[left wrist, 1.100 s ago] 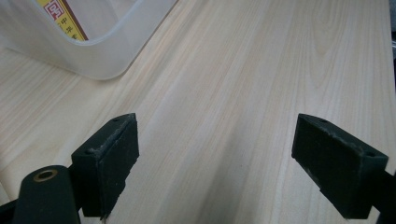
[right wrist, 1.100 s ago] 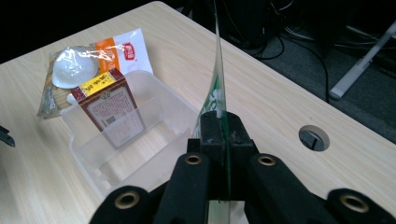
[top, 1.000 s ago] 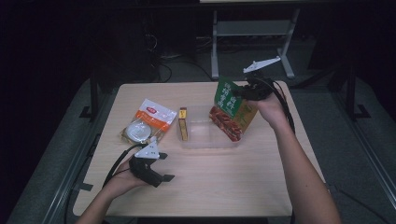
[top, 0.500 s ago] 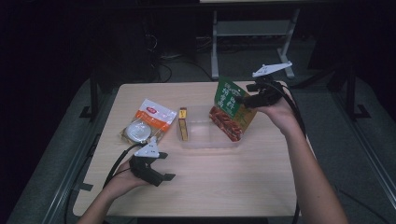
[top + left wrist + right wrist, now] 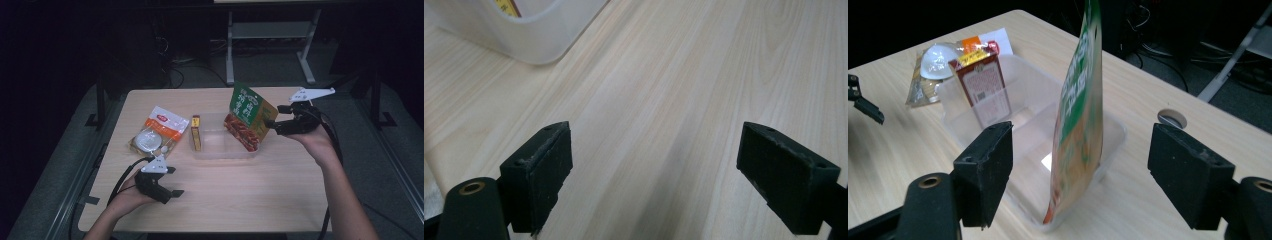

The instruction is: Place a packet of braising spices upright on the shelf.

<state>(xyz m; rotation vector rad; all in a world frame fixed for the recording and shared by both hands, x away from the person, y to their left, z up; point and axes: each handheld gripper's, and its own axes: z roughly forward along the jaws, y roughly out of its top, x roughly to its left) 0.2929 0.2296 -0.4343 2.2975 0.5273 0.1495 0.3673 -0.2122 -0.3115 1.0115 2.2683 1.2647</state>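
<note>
Nearest us, our left gripper (image 5: 176, 192) rests on the wooden table (image 5: 240, 200), jaws wide apart with nothing between them. Just beyond sits a clear plastic tray (image 5: 220, 149). Inside it, a small red and yellow box (image 5: 196, 133) stands at the left end, and a green and red snack pouch (image 5: 248, 117) stands upright at the right end, leaning on the tray wall. Left of the tray lies an orange and white packet (image 5: 156, 134). Our right gripper (image 5: 271, 125) has just been opening; its jaws stand apart on either side of the pouch without pressing it. A second ago they clamped the pouch.
</note>
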